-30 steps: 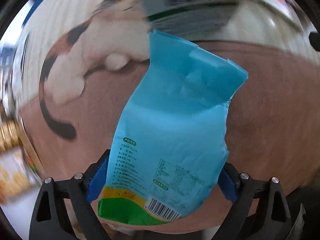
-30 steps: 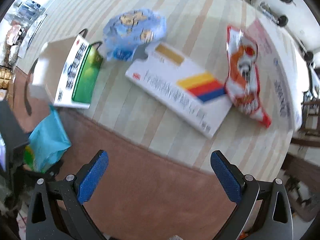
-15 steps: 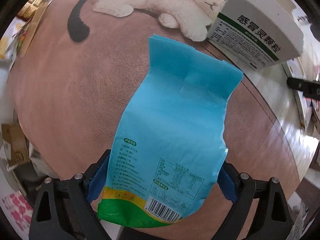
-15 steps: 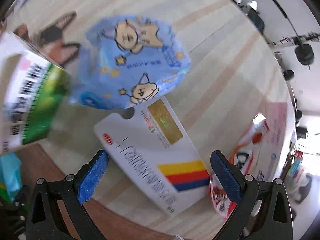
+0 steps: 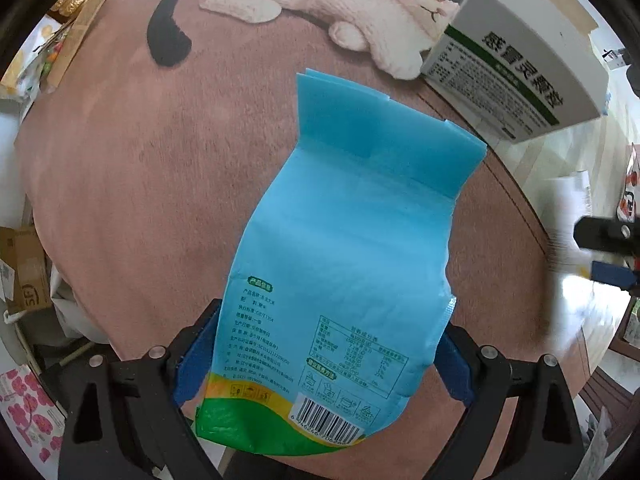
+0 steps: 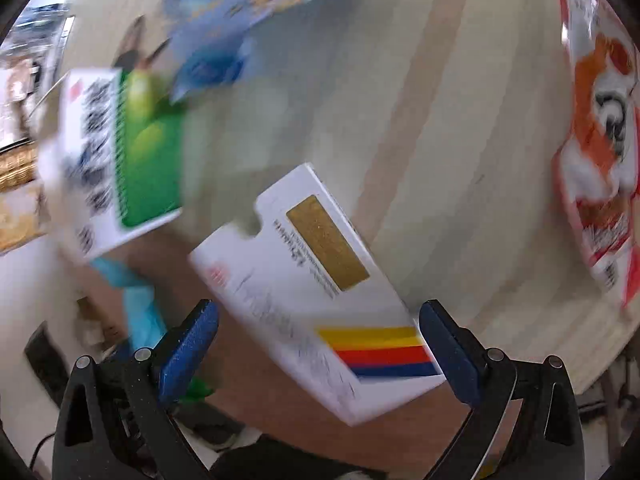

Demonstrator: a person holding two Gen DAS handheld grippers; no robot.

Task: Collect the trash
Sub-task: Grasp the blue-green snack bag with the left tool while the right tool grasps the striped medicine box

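My left gripper [image 5: 320,356] is shut on a light blue snack bag [image 5: 348,264] with a green bottom and a barcode, held above the brown cat-print mat [image 5: 140,168]. A white and green medicine box [image 5: 516,68] lies at the mat's far right edge. My right gripper [image 6: 320,344] is open and hovers just over a white flat box with yellow, red and blue stripes [image 6: 312,288]. In the blurred right wrist view the green box [image 6: 116,156], a blue cartoon wrapper [image 6: 248,4] and an orange snack bag [image 6: 596,132] lie on the striped tabletop [image 6: 440,120].
The right gripper shows at the right edge of the left wrist view [image 5: 608,248]. Cardboard boxes [image 5: 24,272] and clutter stand on the floor to the left of the table. The table's round edge [image 6: 592,360] runs close to the right gripper.
The right gripper has come down and toward the striped white box, which now lies between its open fingers. The left gripper has turned slightly, still holding the blue bag.
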